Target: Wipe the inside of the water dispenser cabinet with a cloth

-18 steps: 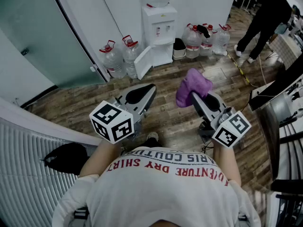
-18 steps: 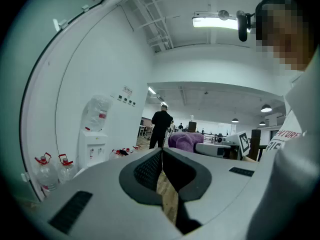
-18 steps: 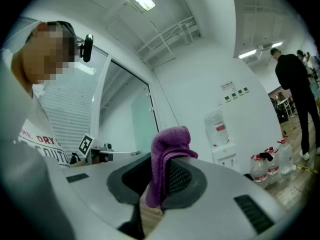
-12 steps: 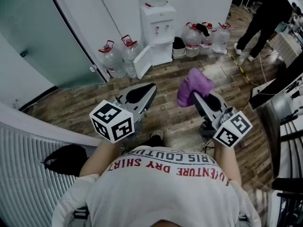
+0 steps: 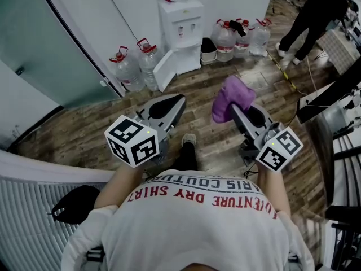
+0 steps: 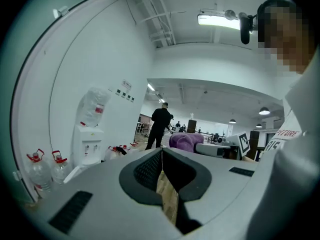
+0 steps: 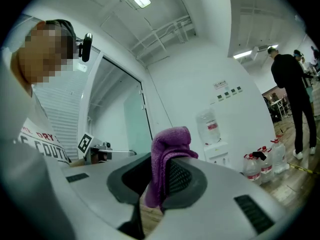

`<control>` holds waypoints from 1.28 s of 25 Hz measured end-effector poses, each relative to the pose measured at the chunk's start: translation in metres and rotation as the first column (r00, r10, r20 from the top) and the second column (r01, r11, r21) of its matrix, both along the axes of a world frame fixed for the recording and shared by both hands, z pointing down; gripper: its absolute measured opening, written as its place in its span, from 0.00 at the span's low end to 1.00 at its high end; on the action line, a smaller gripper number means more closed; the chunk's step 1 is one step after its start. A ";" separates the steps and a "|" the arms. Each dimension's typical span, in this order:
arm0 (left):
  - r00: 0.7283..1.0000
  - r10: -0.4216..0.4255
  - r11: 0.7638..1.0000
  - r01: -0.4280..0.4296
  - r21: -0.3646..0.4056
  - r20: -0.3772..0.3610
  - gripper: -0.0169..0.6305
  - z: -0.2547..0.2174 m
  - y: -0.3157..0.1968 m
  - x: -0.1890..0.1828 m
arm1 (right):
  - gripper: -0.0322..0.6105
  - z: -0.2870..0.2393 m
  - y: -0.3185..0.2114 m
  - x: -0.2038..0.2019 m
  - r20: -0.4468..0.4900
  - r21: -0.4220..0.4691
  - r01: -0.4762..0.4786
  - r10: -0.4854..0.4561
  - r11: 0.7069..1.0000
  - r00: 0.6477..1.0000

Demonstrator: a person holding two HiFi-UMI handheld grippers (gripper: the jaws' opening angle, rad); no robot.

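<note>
I find wiping not yet begun: my right gripper (image 5: 233, 110) pinches the cloth (image 5: 230, 96) well short of the dispenser (image 5: 181, 21), whose cabinet (image 5: 190, 58) stands open by the wall, while my left gripper (image 5: 176, 101) is pressed together, empty.

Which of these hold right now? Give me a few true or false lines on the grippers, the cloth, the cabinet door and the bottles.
1. The right gripper is shut on the purple cloth. True.
2. The left gripper holds a bottle. False: its jaws are together with nothing between them.
3. The cabinet door of the dispenser is closed. False: it stands swung open.
4. The cloth is inside the cabinet. False: it is held up, well short of the dispenser.
5. Bottles stand on the floor on both sides of the dispenser. True.
</note>
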State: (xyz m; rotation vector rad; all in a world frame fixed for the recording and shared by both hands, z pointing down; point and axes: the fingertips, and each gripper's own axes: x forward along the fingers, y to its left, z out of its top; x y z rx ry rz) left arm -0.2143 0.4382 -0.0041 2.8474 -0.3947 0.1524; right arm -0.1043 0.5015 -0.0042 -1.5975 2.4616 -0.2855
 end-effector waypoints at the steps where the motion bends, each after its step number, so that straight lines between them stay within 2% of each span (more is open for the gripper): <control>1: 1.000 0.001 1.000 -0.001 -0.004 -0.002 0.07 0.001 -0.006 0.003 | 0.15 0.001 -0.006 0.003 -0.003 -0.002 -0.002 0.002 1.000 1.000; 11: 1.000 -0.008 0.998 0.008 -0.066 0.000 0.07 0.029 -0.107 0.033 | 0.15 0.027 -0.109 0.035 -0.006 -0.073 0.004 -0.005 0.997 1.000; 16: 1.000 -0.016 0.994 0.018 -0.112 0.021 0.07 0.050 -0.188 0.054 | 0.15 0.042 -0.189 0.054 0.003 -0.109 0.012 -0.012 0.994 1.000; 25: 0.997 -0.020 0.982 0.033 -0.184 0.074 0.07 0.089 -0.354 0.098 | 0.15 0.070 -0.354 0.093 0.018 -0.228 0.021 -0.018 0.973 1.000; 32: 0.994 -0.040 0.966 0.065 -0.251 0.101 0.07 0.131 -0.431 0.121 | 0.15 0.105 -0.433 0.110 -0.002 -0.305 0.052 -0.055 0.951 0.998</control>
